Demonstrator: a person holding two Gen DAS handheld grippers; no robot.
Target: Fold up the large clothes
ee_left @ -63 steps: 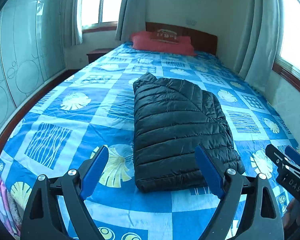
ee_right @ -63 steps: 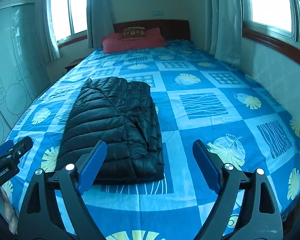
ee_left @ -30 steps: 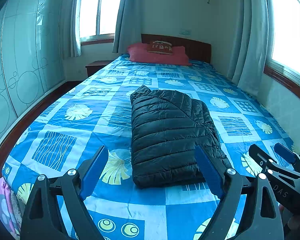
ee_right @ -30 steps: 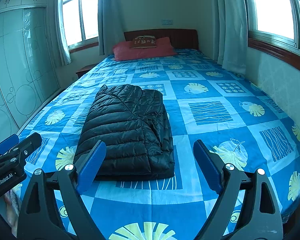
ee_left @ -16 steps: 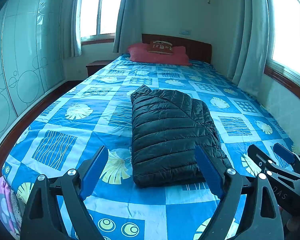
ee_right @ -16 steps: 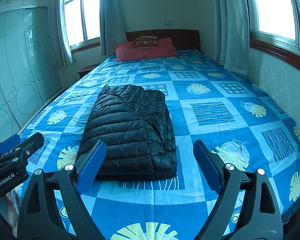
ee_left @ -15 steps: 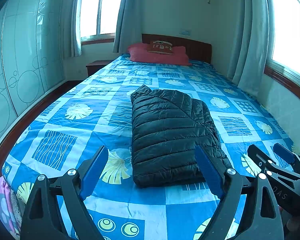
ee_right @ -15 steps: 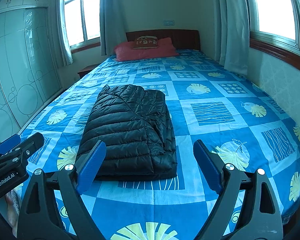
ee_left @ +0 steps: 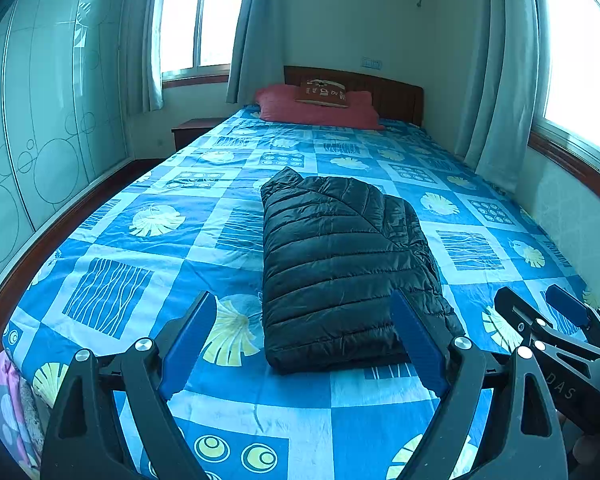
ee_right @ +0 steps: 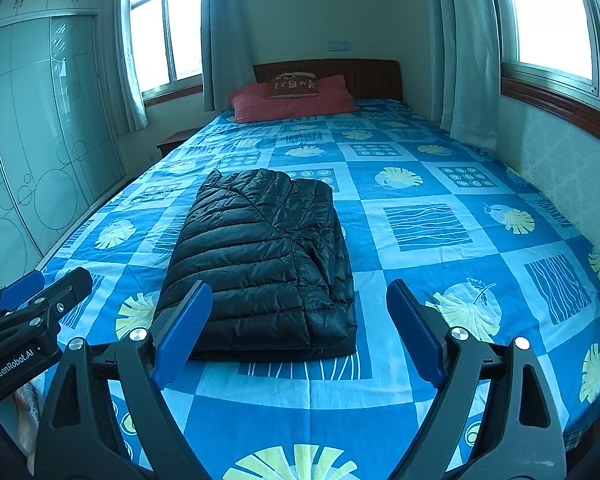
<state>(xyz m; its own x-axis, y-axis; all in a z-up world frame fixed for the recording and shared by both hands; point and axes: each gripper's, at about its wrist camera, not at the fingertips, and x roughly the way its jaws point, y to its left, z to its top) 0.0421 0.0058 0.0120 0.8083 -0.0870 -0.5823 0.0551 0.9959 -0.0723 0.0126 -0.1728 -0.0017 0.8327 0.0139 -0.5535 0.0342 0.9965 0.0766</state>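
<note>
A black quilted puffer jacket [ee_left: 340, 264] [ee_right: 260, 264] lies folded into a thick rectangle on the blue patterned bedspread [ee_left: 148, 256] [ee_right: 440, 280], lengthwise toward the headboard. My left gripper [ee_left: 302, 340] is open and empty, held back from the jacket's near edge, above the foot of the bed. My right gripper [ee_right: 300, 332] is also open with nothing between its blue pads, off the jacket's near right corner. Each gripper shows at the edge of the other's view: the right gripper [ee_left: 556, 332] at the right, the left gripper [ee_right: 36, 300] at the left.
Red pillows [ee_left: 320, 108] and a wooden headboard [ee_right: 360, 76] are at the far end. A glass-front wardrobe [ee_left: 40, 128] runs along the left wall, and a nightstand [ee_left: 192, 130] stands beside the bed. Curtained windows and a wall [ee_right: 560, 168] border the right side.
Between about two seconds and one second ago both grippers drew back and up from the jacket. Over the last second nothing has moved.
</note>
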